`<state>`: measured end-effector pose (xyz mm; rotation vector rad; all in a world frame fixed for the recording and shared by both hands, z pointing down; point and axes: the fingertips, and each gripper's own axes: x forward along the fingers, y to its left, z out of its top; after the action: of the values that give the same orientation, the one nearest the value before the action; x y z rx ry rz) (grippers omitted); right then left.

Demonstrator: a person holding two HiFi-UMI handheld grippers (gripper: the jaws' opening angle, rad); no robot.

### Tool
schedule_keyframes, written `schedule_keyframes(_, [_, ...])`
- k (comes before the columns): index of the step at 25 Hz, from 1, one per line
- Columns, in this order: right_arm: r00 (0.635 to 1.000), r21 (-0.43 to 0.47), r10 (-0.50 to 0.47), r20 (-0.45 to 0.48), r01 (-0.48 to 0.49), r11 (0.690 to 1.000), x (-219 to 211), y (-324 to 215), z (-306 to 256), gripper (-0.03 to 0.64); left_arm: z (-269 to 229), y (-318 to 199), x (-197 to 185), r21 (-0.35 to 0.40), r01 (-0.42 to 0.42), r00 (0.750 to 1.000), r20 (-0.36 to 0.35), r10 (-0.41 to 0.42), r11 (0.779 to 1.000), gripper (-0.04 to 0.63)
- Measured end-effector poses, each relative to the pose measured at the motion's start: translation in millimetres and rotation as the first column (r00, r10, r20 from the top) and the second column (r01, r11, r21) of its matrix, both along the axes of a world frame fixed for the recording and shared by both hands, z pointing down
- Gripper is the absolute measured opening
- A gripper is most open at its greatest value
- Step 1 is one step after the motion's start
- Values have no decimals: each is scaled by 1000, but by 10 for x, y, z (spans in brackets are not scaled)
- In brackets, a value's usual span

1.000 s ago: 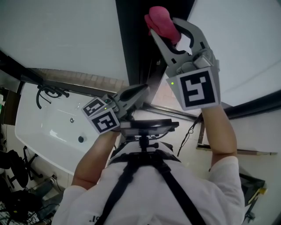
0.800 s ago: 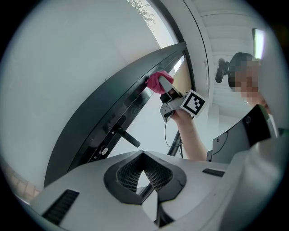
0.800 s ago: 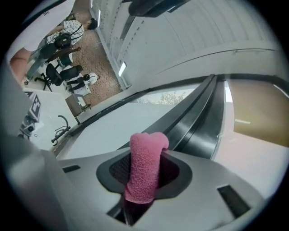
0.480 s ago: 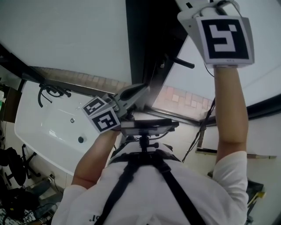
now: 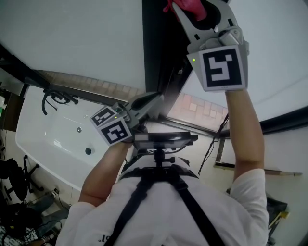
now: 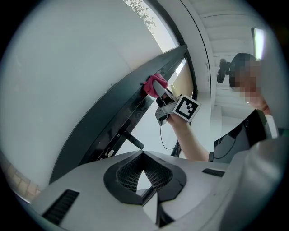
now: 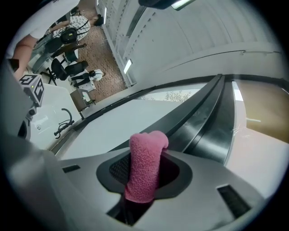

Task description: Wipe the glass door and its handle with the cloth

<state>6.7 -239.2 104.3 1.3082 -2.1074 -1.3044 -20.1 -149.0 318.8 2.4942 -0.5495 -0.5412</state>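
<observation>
Right gripper (image 5: 201, 14): raised high at arm's length, jaws clamped on the pink cloth (image 5: 187, 6)
Cloth: a rolled pink terry wad standing up between the right gripper's pads, its free end poking past the tips; in the left gripper view it presses against the door's dark frame (image 6: 113, 115)
Glass door (image 5: 72, 38): a frosted white pane set in the dark frame, which runs up the middle of the head view
Handle (image 6: 131, 139): a black lever sticking out of the frame, well below the cloth and apart from both grippers
Left gripper (image 5: 153, 102): held low near the person's chest, jaws closed with nothing between them, pointing toward the lower part of the frame without touching it
Bathtub (image 5: 48, 144): white, off to the person's left beyond the pane, with a dark tap fitting (image 5: 54, 101) at its edge
</observation>
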Motion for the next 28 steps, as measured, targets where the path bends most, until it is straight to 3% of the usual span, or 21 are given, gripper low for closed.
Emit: schedule_keyframes(28, [998, -232, 15, -54, -27, 972, -65, -157, 1526, 112, 150, -36, -44, -42, 11, 1000, 4, -11, 999, -8])
